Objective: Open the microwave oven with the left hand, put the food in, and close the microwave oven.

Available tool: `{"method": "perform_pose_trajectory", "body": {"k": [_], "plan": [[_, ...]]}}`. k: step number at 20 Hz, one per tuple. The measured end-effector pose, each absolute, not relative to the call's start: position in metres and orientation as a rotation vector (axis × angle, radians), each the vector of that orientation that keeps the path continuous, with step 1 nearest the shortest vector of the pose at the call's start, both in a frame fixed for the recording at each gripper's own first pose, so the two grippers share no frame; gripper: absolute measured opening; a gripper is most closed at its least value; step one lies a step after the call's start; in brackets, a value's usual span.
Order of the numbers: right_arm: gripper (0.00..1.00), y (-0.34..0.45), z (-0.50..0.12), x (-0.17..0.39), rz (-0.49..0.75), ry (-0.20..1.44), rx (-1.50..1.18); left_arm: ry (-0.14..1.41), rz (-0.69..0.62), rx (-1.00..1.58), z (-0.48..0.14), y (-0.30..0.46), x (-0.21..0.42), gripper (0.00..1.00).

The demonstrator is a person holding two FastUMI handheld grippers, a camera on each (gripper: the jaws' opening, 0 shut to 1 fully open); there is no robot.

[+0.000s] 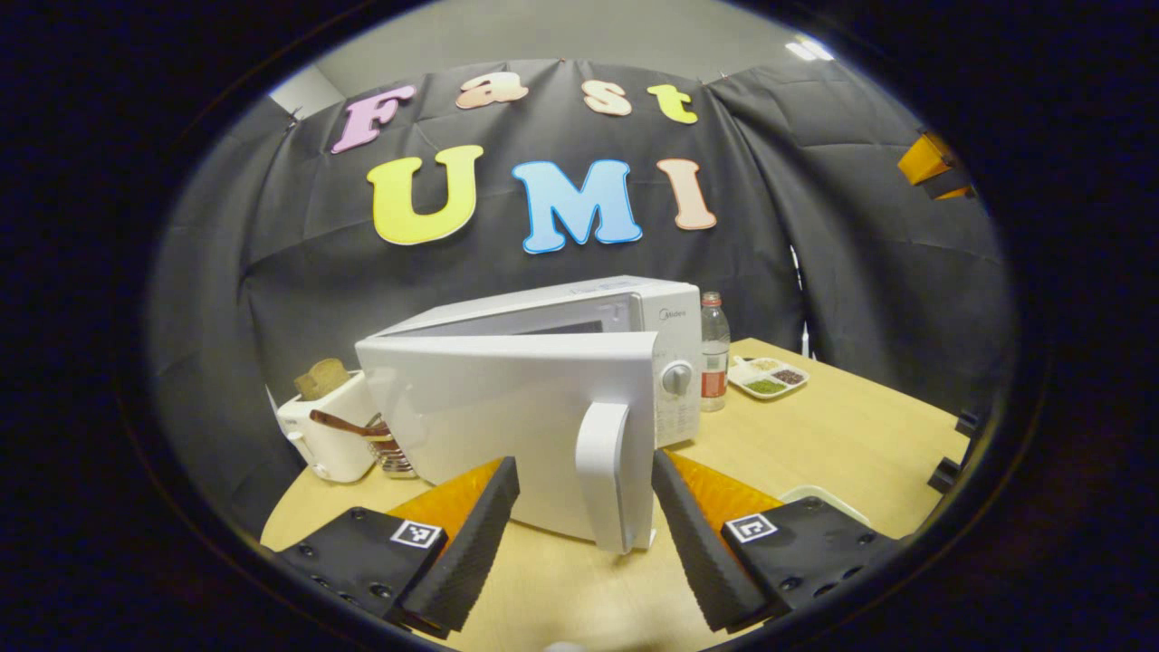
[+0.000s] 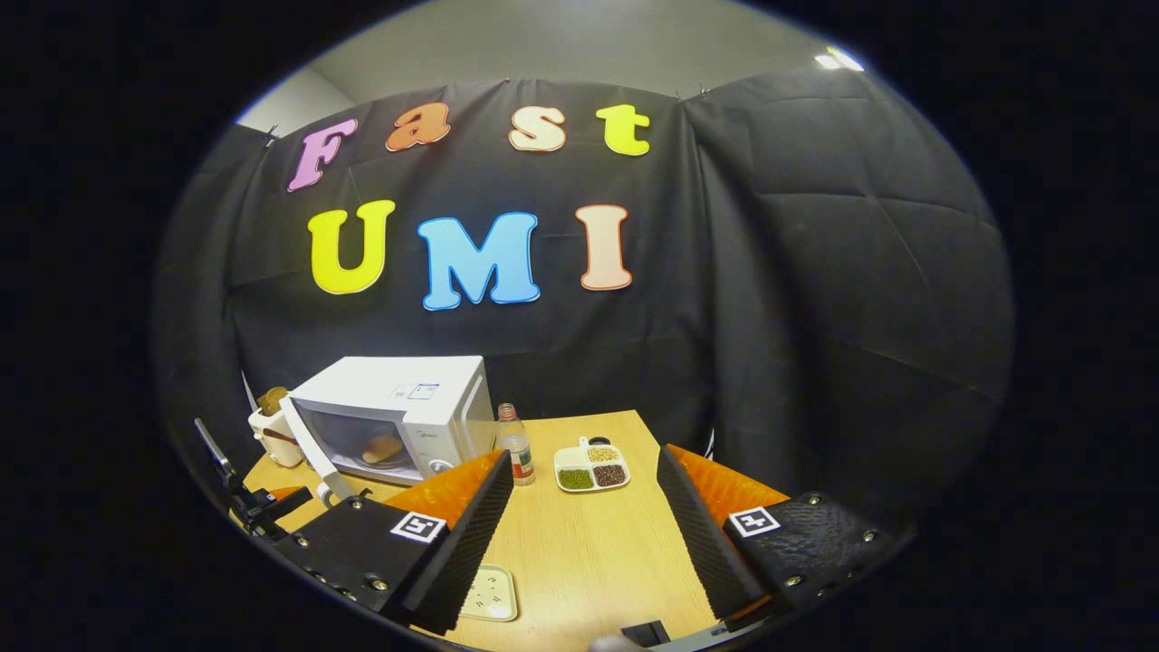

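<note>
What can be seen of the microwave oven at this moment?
The microwave oven is a white box standing on the wooden table, beside a toaster and a bottle. Its door is swung partly open, its vertical handle between the left gripper's spread fingers, untouched. A knob sits on the control panel. In the right gripper view, food lies inside.

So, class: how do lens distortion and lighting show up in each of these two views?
Left gripper view: fisheye bulges the microwave door, and a ceiling light glares top right. Right gripper view: the table edges curve, and the microwave looks small yet sharp.
</note>
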State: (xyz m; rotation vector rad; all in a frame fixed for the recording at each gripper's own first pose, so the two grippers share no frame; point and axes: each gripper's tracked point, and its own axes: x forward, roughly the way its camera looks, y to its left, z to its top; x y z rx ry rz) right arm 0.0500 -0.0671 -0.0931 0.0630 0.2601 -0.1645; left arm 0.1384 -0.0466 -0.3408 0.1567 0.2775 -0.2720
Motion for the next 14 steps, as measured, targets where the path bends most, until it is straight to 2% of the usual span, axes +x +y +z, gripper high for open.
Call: {"method": "perform_pose_trajectory", "body": {"k": [1, 2, 4, 6, 8, 13, 14], "plan": [[0.93, -0.067, -0.095, 0.050, -0.163, 0.267, 0.059, 0.276, -0.267, 0.159, -0.339, -0.042, 0.139, 0.94], [0.98, -0.065, -0.095, 0.051, -0.157, 0.269, 0.056, 0.271, -0.261, 0.164, -0.335, -0.037, 0.137, 0.98], [0.98, -0.059, -0.094, 0.053, -0.144, 0.268, 0.050, 0.248, -0.247, 0.178, -0.323, -0.023, 0.131, 0.95], [0.98, -0.052, -0.094, 0.056, -0.126, 0.265, 0.054, 0.247, -0.259, 0.173, -0.320, -0.020, 0.123, 0.98], [0.98, -0.043, -0.098, 0.060, -0.111, 0.270, 0.058, 0.246, -0.250, 0.175, -0.313, -0.014, 0.115, 0.94], [0.98, -0.023, -0.099, 0.062, -0.075, 0.272, 0.062, 0.213, -0.230, 0.163, -0.287, 0.000, 0.099, 1.00], [0.98, -0.021, -0.098, 0.062, -0.072, 0.270, 0.056, 0.209, -0.225, 0.164, -0.283, 0.004, 0.098, 0.97]]}}
